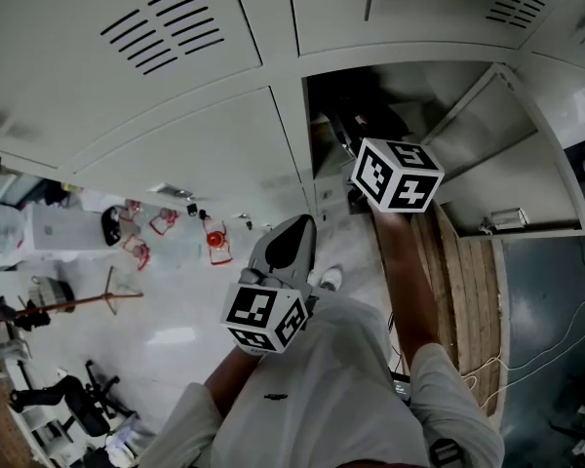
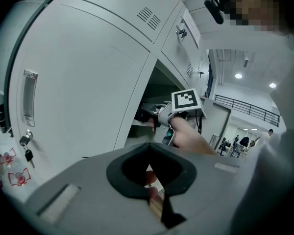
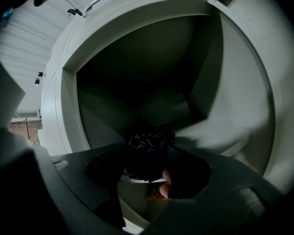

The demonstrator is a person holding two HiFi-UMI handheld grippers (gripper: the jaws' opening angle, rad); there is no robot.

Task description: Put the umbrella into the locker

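Note:
The black folded umbrella (image 3: 148, 148) sits between the jaws of my right gripper (image 3: 149, 169), which is shut on it. Its crinkled fabric fills the gap between the two pads. That gripper points into the dark open locker compartment (image 3: 152, 77), at its mouth. From the head view I see its marker cube (image 1: 396, 175) in front of the open compartment (image 1: 409, 91), with the door (image 1: 512, 164) swung out to the right. My left gripper (image 1: 294, 230) hangs lower and farther back, shut and empty; in its own view the jaws (image 2: 148, 146) meet at the tips.
Closed grey locker doors (image 1: 166, 76) fill the left; one has keys hanging in its lock (image 2: 25, 143). Wooden planks (image 1: 465, 291) lie on the floor under the open door, with cables (image 1: 556, 344) to their right. Small red items (image 1: 214, 242) and a black chair (image 1: 68, 398) stand at the left.

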